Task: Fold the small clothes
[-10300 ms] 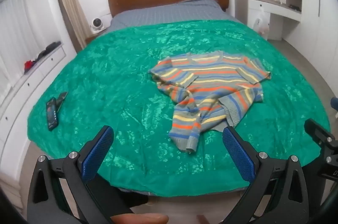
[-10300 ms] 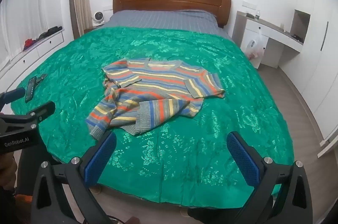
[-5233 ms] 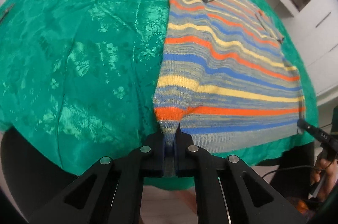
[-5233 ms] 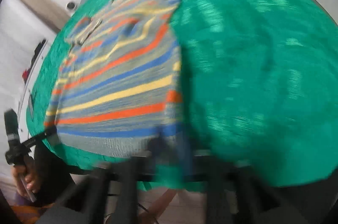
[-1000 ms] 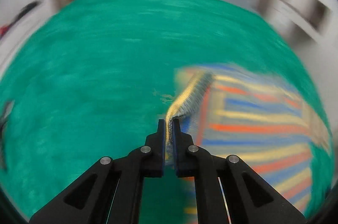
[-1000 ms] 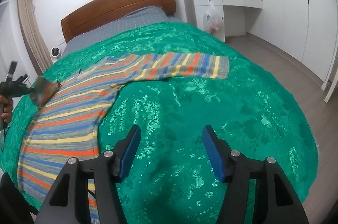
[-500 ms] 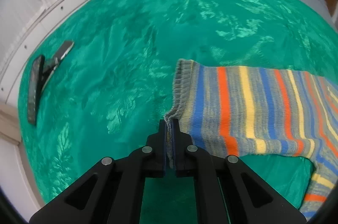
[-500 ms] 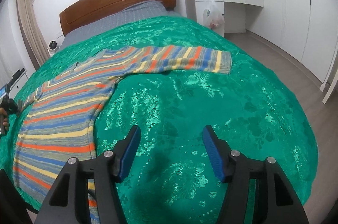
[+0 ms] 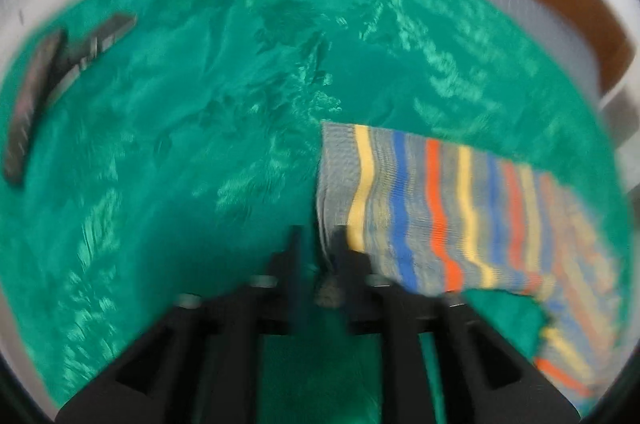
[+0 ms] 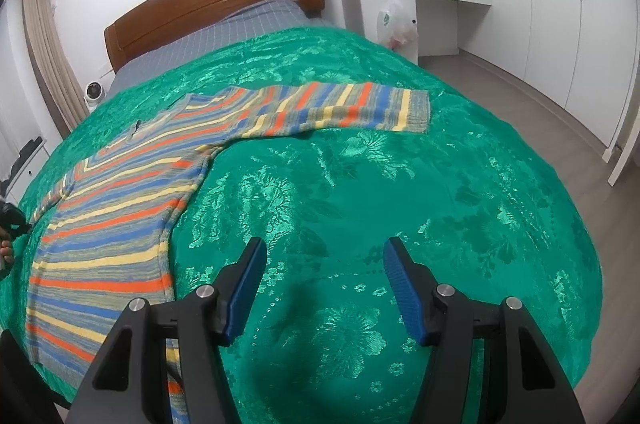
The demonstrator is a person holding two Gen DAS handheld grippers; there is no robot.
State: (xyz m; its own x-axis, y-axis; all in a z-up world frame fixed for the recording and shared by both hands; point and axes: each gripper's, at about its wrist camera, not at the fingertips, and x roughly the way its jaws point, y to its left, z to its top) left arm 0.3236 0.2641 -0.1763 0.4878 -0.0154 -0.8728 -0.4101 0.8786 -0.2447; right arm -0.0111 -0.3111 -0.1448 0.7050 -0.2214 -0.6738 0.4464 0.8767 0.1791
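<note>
Left wrist view: left tongs [image 9: 316, 264], jaws just parted, straddle the cuff of the striped sweater [image 9: 440, 208] without pressing it. Right wrist view: right tongs [image 10: 324, 288] stand apart and empty above the green bedspread [image 10: 440, 192]; sweater lies flat, sleeves outstretched.

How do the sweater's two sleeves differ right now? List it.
The left sleeve has its cuff between the left gripper, whose jaws have just been opening; the right sleeve lies clear of the open right gripper. The left sleeve's cuff edge is rumpled; the right sleeve lies flat. Both are stretched out sideways on the green bedspread.
</note>
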